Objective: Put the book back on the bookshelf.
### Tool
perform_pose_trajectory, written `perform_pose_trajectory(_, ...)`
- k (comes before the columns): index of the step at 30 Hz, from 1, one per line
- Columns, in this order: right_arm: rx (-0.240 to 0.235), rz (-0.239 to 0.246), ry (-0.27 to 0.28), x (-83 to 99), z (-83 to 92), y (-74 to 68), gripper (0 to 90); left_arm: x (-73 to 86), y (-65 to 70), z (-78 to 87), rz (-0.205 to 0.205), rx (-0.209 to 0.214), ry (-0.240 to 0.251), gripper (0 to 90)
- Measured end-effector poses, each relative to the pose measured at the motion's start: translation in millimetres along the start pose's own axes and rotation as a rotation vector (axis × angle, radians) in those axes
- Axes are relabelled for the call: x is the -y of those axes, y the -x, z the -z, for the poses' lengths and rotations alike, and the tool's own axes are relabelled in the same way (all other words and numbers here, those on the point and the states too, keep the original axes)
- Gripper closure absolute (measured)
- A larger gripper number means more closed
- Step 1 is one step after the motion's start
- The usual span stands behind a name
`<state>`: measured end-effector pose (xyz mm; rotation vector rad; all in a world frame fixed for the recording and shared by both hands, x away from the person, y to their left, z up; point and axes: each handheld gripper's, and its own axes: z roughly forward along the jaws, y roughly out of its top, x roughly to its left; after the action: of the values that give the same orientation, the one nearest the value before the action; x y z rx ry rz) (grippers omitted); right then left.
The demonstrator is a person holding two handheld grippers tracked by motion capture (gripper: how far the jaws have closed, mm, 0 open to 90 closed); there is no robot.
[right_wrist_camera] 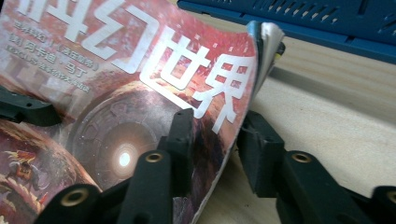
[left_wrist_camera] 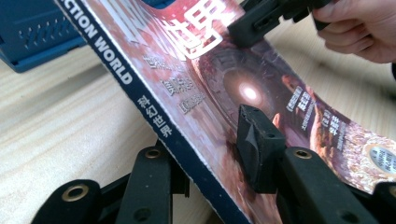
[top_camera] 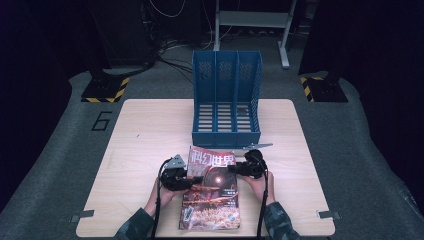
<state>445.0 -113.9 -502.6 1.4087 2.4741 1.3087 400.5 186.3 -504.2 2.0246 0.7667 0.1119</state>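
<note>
While glossy red-covered magazine with white Chinese title (top_camera: 212, 190) lies on pale wooden worktop (top_camera: 140, 150), just in front of blue plastic three-slot file rack (top_camera: 226, 100), my left hand-held gripper (top_camera: 187, 179) clamps its spine edge: one jaw under, one on cover. My right hand-held gripper (top_camera: 231, 169) straddles opposite edge near title, jaws on both sides of lifted page edge, pressing on it. Magazine's upper part raised off worktop; lower part flat.

A blue file rack (top_camera: 226, 97) with three slots stands upright at the far edge of the pale wooden table (top_camera: 145, 135). Cables (top_camera: 170, 55) trail across the grey floor (top_camera: 360, 150) behind it.
</note>
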Motion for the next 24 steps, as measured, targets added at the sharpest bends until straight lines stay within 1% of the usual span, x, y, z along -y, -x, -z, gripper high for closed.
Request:
perform_pose_trajectory(1,0.004,0.004,0.002,0.1,1.2,-1.0,70.1,-0.5,0.4,-0.9,0.008,-0.003,-0.008,65.9)
perform_pose_trajectory(2,0.015,0.019,0.013,0.4,3.3,-3.9,73.2,-1.1,-0.1,-1.7,0.015,0.003,-0.019,64.3)
perform_pose_trajectory(3,0.015,0.019,0.013,0.4,3.3,-3.9,73.2,-1.6,-1.2,-2.4,0.007,0.001,-0.025,64.3)
perform_pose_trajectory(6,0.041,0.054,0.018,0.2,5.7,-10.7,76.5,-3.1,-2.4,-6.1,0.035,0.009,-0.066,60.8)
perform_pose_trajectory(7,0.043,0.07,0.024,-0.1,6.2,-12.1,77.5,-3.3,-3.3,-6.8,0.039,0.012,-0.075,59.2)
perform_pose_trajectory(9,0.052,0.072,0.029,-0.3,7.9,-16.1,78.6,-3.0,-5.7,-9.5,0.055,0.017,-0.096,56.0)
perform_pose_trajectory(10,0.063,0.1,0.044,-0.9,10.0,-20.4,79.8,-1.8,-8.4,-11.7,0.08,0.034,-0.107,53.5)
perform_pose_trajectory(11,0.063,0.1,0.044,-0.9,10.0,-20.4,79.8,-1.8,-8.4,-11.7,0.08,0.034,-0.107,52.4)
perform_pose_trajectory(12,0.072,0.1,0.046,-0.8,10.9,-22.6,80.2,-0.9,-10.4,-13.3,0.1,0.039,-0.116,52.4)
perform_pose_trajectory(13,0.07,0.12,0.053,-1.0,12.2,-26.1,81.0,0.7,-13.7,-15.7,0.133,0.051,-0.125,50.0)
perform_pose_trajectory(14,0.07,0.12,0.053,-1.0,12.2,-26.1,81.0,0.7,-13.7,-15.7,0.133,0.051,-0.125,48.4)
perform_pose_trajectory(15,0.078,0.136,0.062,-1.2,12.2,-27.1,81.2,1.1,-15.6,-16.4,0.146,0.059,-0.135,48.4)
perform_pose_trajectory(16,0.076,0.144,0.068,-1.2,13.6,-29.6,81.6,1.5,-16.4,-17.2,0.157,0.058,-0.135,46.7)
perform_pose_trajectory(17,0.076,0.144,0.068,-1.2,13.6,-29.6,81.6,1.7,-17.6,-17.7,0.166,0.064,-0.135,46.7)
perform_pose_trajectory(18,0.077,0.155,0.076,-1.5,15.1,-31.8,81.9,1.5,-19.0,-17.8,0.177,0.07,-0.134,45.2)
perform_pose_trajectory(19,0.076,0.162,0.08,-1.6,15.7,-32.5,81.9,0.6,-20.5,-18.0,0.185,0.067,-0.134,44.6)
perform_pose_trajectory(21,0.076,0.163,0.085,-1.7,16.7,-33.5,82.0,-0.3,-20.9,-18.5,0.19,0.06,-0.135,43.9)
perform_pose_trajectory(22,0.074,0.177,0.097,-2.1,17.9,-34.3,82.1,-1.1,-21.5,-19.0,0.188,0.057,-0.135,42.6)
perform_pose_trajectory(24,0.073,0.189,0.108,-2.8,20.2,-37.4,82.2,-3.3,-22.8,-20.1,0.193,0.054,-0.138,40.5)
